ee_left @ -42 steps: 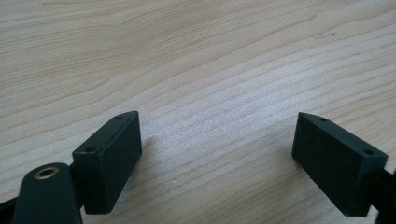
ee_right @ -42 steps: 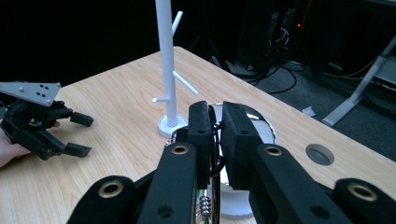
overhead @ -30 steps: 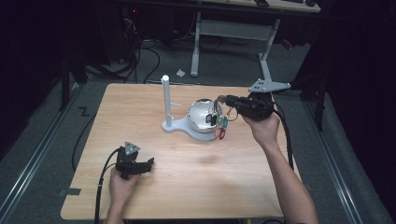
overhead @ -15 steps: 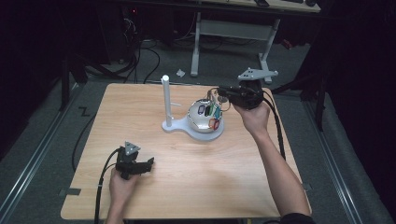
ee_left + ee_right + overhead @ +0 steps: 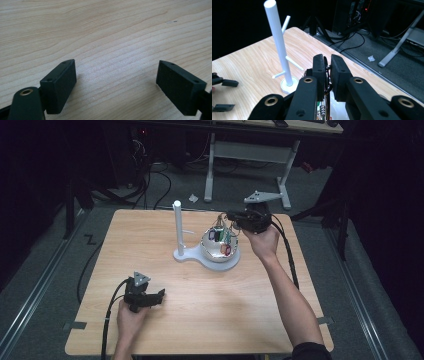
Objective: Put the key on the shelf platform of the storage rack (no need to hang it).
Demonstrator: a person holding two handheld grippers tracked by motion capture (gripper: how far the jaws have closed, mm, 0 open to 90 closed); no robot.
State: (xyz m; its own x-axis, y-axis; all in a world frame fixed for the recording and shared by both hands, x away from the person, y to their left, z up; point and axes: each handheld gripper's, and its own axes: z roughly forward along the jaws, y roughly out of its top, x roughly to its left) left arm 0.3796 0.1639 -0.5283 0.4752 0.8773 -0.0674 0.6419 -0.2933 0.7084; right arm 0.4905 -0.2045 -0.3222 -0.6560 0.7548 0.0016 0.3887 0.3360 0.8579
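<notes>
Dark floor and tangled cables surround a light wooden table (image 5: 150, 250), with the legs of a grey desk (image 5: 285, 175) standing on the carpet behind it. Near the middle of the tabletop stands a white peg stand (image 5: 177, 227), an upright post with short pegs sticking out at angles, on a flat white base. That base runs on into a white bowl (image 5: 220, 251) just to the right of the post, and the bowl holds a heap of small colourful keyrings (image 5: 221, 240) in purple, green and orange.

At the far right rim of the bowl the right gripper (image 5: 231, 216) is held above the heap, its grey three-cornered plate on top and a black cable trailing back along the forearm. In the right gripper view its two black jaws are clenched nearly together on a thin metal ring (image 5: 327, 75), with a small coiled spring hanging below them over the white bowl (image 5: 337, 107). From this view the peg stand (image 5: 279, 47) rises just beyond the jaws, a little to the left, well clear of them.

Close to the near left edge of the table the left gripper (image 5: 159, 296) rests low on the wood in the person's hand, well apart from the bowl and stand. In the left gripper view its jaws are released and stand wide apart, with bare wood grain (image 5: 105, 37) between them.
</notes>
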